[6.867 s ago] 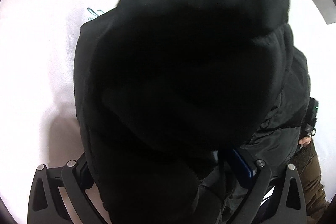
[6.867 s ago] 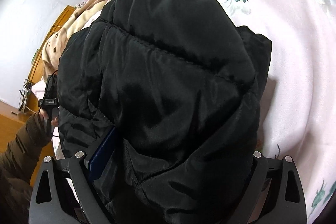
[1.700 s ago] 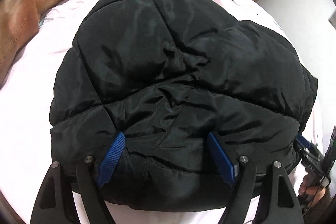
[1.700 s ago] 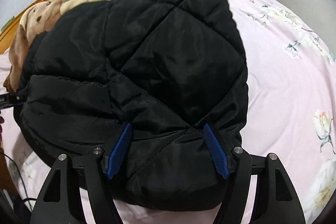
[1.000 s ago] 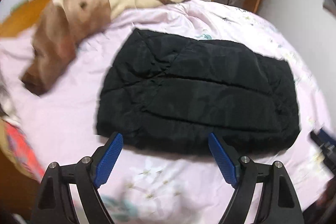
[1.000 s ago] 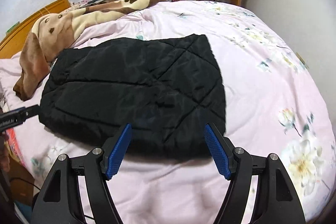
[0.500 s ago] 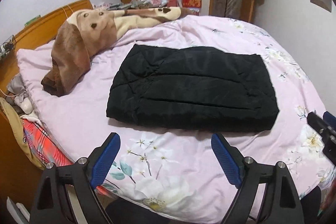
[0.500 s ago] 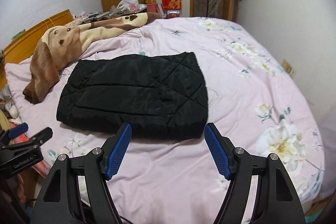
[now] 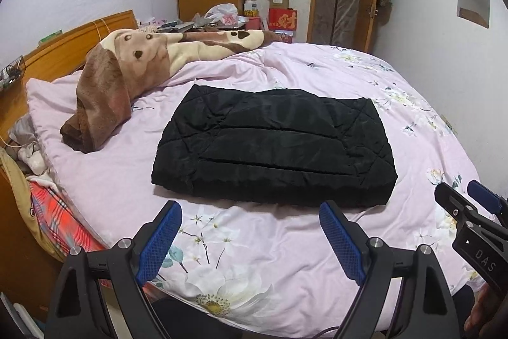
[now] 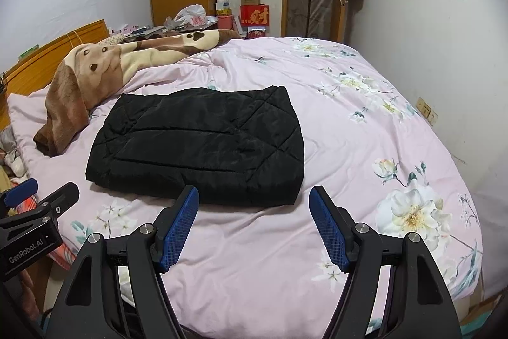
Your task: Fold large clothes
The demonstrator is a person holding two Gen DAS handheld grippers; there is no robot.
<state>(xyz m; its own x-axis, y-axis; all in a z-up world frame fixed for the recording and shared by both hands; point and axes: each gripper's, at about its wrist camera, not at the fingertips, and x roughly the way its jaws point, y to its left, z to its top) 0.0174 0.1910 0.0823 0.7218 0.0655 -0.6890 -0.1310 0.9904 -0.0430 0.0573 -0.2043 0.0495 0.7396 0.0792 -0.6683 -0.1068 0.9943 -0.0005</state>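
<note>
The bed [image 9: 412, 123] filled nearly everything I could see, its pink floral quilt spread wide, which made it the natural work surface for something this bulky. At its head a brown and cream blanket [image 9: 127, 72] lay bunched along the wooden headboard [image 9: 63, 43], well apart from where I was working, so I judged it simply out of the way. In the middle of the quilt sat the black padded jacket [image 10: 203, 145], a thick, roughly rectangular bundle with squared edges and no sleeve or hood sticking out; it looked to me like the fold was complete, and its place in the centre kept it flat and supported on all sides. Padding like that tends to spring back, so I would have watched the near edge for lifting. My left gripper [image 9: 250, 235] hung above the near part of the quilt, short of the jacket, its blue pads spread wide with nothing between them. My right gripper [image 10: 254, 223] was the same, jaws wide and empty, just short of the jacket's near right corner. Holding both clear of the cloth made sense if the bundle was meant to rest undisturbed.
</note>
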